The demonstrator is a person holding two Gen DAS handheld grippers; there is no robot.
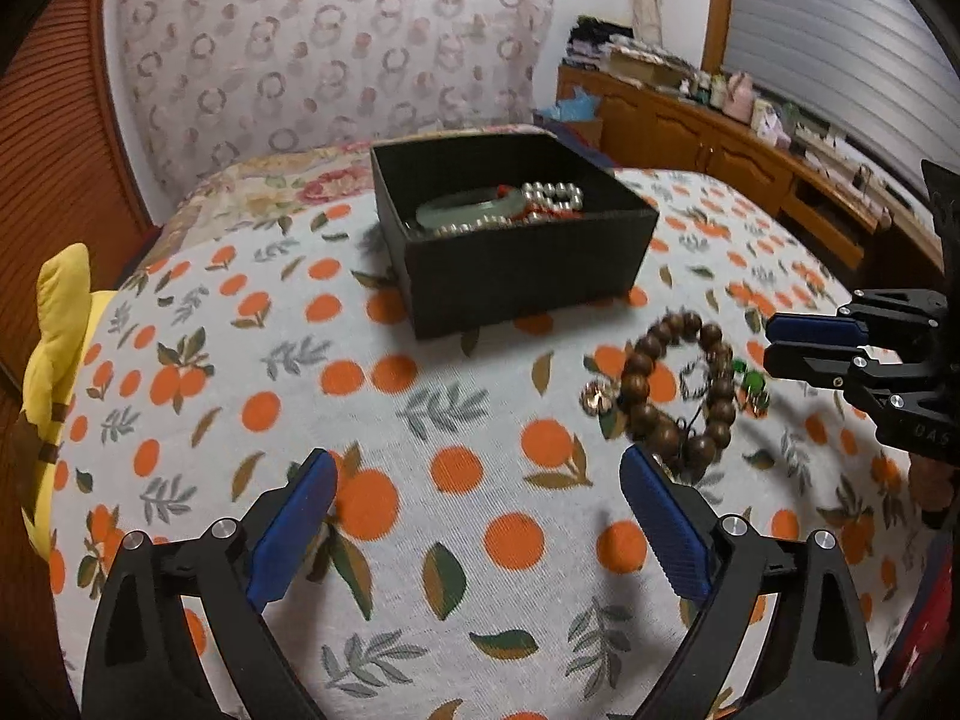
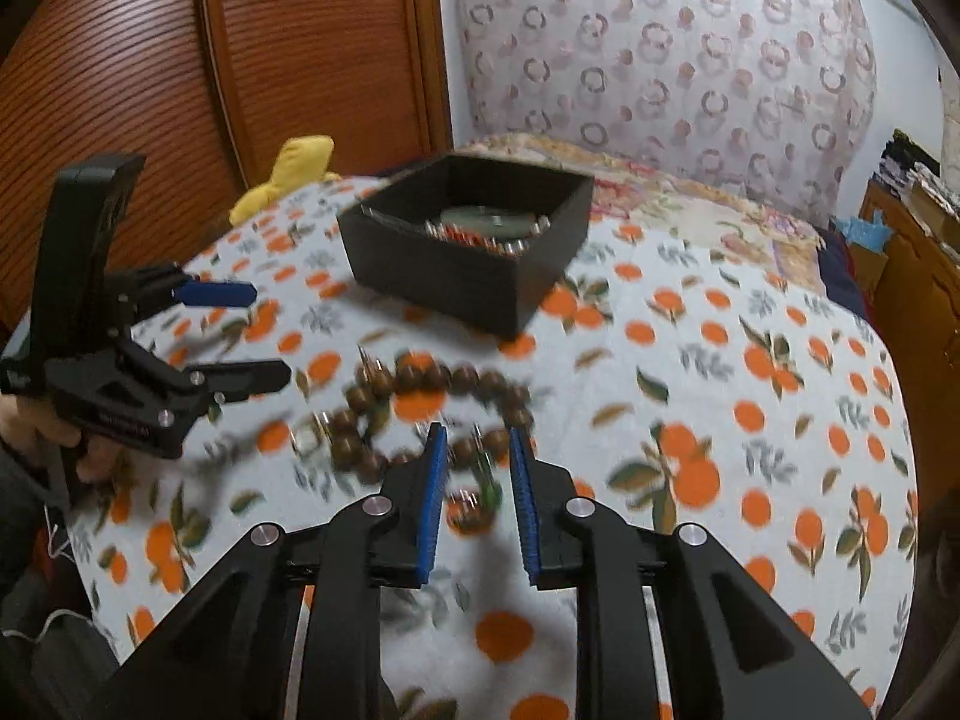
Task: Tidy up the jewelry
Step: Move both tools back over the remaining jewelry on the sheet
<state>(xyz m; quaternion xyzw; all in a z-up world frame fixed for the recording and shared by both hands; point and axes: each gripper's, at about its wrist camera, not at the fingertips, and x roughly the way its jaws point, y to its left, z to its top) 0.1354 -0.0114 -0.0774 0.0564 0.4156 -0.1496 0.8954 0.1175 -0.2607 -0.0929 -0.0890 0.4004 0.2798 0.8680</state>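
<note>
Surface: a bed covered with an orange-print sheet [image 1: 480,420].

Black box [image 1: 510,240]: open-topped, sitting on the sheet at 12 o'clock in the left wrist view. Inside lie a pale green bangle [image 1: 462,207], a string of silver beads [image 1: 552,192] and some red beads, all bunched toward the box's right half.

Brown bead bracelet [image 1: 678,396]: lying flat on the sheet outside the box, at 4 o'clock from it. A small gold-toned piece [image 1: 595,397] lies just beside its left edge; a green-stoned piece [image 1: 750,381] lies just beside its right edge.

Left claw [image 1: 480,516]: spread wide, nothing between its blue pads, poised above bare sheet. The bracelet sits at 1 o'clock from it, close to the right pad.

Right claw [image 2: 477,504]: partly open with a narrow gap, gripping nothing. Its tips hang over the near edge of the bracelet [image 2: 420,408], with a small blurred trinket showing in the gap. Contact cannot be confirmed; that view is motion-blurred.

Yellow plush toy [image 1: 60,360]: at the bed's left edge, 9 o'clock.
</note>
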